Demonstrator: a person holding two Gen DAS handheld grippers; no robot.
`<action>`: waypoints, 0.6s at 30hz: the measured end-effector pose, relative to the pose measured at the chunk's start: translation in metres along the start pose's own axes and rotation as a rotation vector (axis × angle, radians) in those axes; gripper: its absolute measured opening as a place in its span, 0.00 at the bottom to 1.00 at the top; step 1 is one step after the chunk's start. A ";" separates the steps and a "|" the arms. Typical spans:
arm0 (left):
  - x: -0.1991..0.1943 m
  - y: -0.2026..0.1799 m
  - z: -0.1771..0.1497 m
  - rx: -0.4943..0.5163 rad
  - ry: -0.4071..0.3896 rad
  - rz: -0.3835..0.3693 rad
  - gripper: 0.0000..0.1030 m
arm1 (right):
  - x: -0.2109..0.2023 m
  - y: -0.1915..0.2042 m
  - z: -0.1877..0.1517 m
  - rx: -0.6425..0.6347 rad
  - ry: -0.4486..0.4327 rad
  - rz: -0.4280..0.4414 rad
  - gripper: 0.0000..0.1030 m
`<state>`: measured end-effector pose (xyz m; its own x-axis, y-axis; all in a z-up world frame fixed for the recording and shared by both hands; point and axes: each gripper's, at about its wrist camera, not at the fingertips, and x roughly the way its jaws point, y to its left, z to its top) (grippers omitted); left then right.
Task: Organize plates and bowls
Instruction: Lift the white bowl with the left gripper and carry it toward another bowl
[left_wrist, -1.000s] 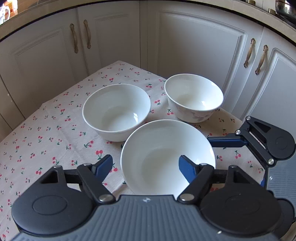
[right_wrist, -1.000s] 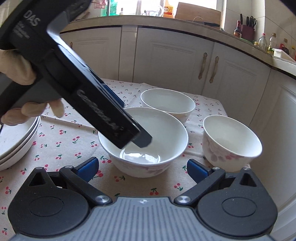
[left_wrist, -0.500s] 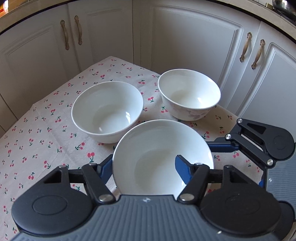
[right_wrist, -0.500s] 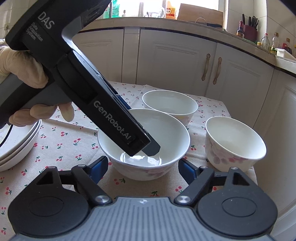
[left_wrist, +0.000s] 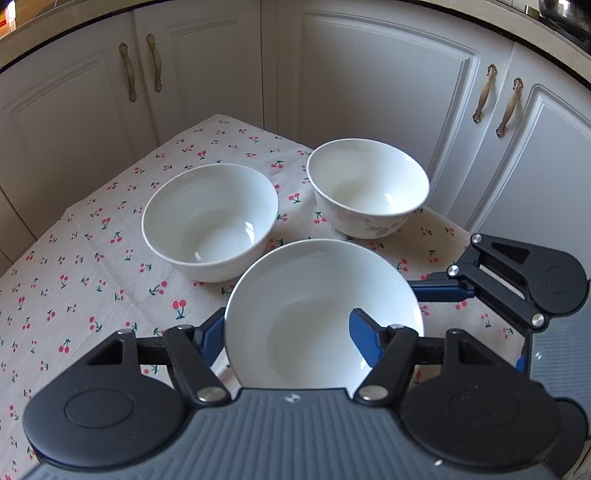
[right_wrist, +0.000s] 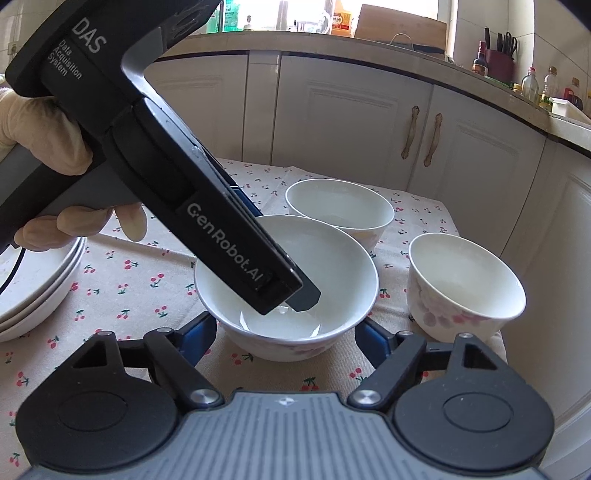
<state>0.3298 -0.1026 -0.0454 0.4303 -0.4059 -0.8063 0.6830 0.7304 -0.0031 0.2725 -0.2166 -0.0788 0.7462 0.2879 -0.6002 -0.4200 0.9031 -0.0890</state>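
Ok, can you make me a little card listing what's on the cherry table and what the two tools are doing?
Surface: cherry-print fabric tablecloth
Bowls: three, all upright and empty
Nearest: near white ceramic bowl, between both tools
Others: far-left white ceramic bowl and far-right white ceramic bowl, as the left camera sees them
Left tool: open, one finger inside the near bowl, the other outside its rim
Right tool: open, a finger on each side of the same bowl
Plates: stack of white ceramic plates, untouched
Behind: white cabinet doors
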 end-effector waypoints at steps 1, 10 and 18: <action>-0.002 0.000 -0.001 -0.009 -0.001 -0.002 0.67 | -0.003 0.000 0.000 -0.001 -0.004 0.006 0.83; -0.033 -0.013 -0.022 -0.060 -0.025 -0.007 0.67 | -0.036 0.012 0.001 -0.039 -0.003 0.049 0.83; -0.056 -0.029 -0.052 -0.092 -0.040 0.003 0.67 | -0.064 0.028 -0.008 -0.104 -0.008 0.100 0.83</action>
<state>0.2554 -0.0725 -0.0308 0.4568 -0.4242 -0.7819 0.6254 0.7782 -0.0568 0.2083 -0.2123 -0.0492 0.7017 0.3779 -0.6039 -0.5439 0.8318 -0.1114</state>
